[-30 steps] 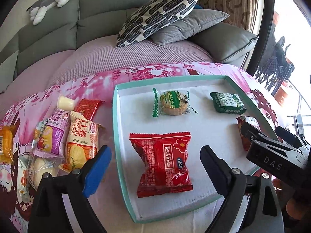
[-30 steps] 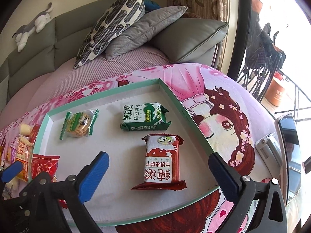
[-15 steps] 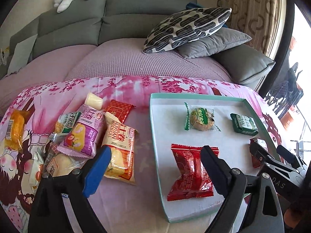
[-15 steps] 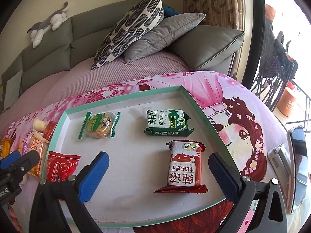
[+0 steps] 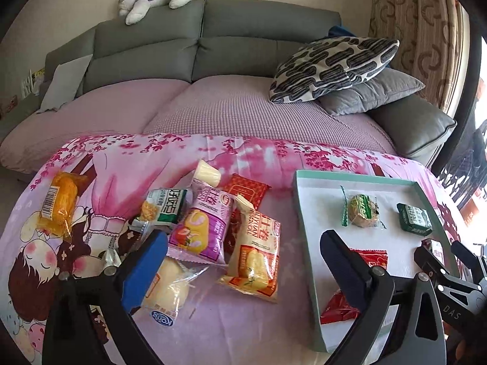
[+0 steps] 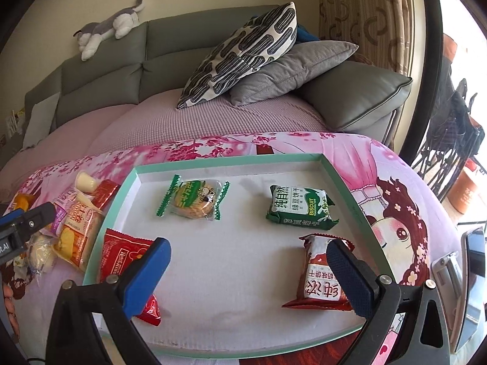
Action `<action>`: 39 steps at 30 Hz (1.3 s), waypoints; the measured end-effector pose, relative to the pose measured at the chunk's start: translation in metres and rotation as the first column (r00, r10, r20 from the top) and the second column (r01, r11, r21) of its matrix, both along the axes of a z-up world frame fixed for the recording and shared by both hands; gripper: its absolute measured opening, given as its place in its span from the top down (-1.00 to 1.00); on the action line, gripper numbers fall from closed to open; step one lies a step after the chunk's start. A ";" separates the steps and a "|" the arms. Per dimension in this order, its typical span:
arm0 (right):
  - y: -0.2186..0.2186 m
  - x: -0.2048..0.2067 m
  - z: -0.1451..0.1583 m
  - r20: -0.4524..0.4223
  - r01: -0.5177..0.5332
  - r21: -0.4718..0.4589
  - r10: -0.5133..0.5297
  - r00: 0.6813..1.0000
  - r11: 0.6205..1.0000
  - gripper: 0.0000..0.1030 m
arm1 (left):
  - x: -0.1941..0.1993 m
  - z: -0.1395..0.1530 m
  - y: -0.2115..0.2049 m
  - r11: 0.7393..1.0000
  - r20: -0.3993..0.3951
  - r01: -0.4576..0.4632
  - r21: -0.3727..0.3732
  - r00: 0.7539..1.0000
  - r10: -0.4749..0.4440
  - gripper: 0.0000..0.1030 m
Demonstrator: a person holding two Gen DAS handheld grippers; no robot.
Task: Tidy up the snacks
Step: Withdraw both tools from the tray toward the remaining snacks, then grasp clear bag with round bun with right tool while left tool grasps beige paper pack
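While both tongs hang spread and hold nothing, the left tongs (image 5: 243, 261) sit over the loose heap of plastic-wrapped snack packets (image 5: 210, 228) on the left part of the pink cartoon-print tabletop (image 5: 127, 167). The right tongs (image 6: 249, 261) sit over the shallow teal-rimmed white tray (image 6: 228, 159). Tray contents: red crinkled packet (image 6: 121, 252) at near left corner, round biscuit in green-edged clear wrap (image 6: 193, 202) far left, dark green biscuit pack (image 6: 299, 208) far right, red-and-white packet (image 6: 319, 276) near right edge, partly behind one finger.

A pink cartoon-print cloth (image 5: 146, 164) covers the surface. On it lie a teal-rimmed tray (image 6: 341, 179) toward the right edge — and a loose snack pile (image 5: 213, 231) at left, with an orange packet (image 5: 59, 202) apart near the left edge.
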State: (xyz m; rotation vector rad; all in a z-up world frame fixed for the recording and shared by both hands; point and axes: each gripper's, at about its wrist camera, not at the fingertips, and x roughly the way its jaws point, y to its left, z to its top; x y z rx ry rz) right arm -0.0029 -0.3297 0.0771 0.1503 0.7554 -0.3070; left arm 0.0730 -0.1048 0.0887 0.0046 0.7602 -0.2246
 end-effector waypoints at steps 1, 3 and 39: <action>0.001 0.001 -0.001 0.000 -0.009 0.011 0.009 1.000 1.000 -1.00 | 0.000 0.001 0.005 1.000 0.007 -0.013 -0.011 1.000 0.013 -0.97; 0.005 0.004 -0.003 -0.020 -0.029 0.041 0.030 0.999 0.999 -1.00 | 0.001 0.003 0.016 0.999 0.016 -0.038 -0.036 0.999 0.039 -0.97; 0.160 0.047 0.006 0.064 -0.315 0.194 0.309 0.949 0.929 -0.66 | 0.013 -0.013 0.168 0.933 -0.151 -0.311 -0.181 0.946 0.286 -0.97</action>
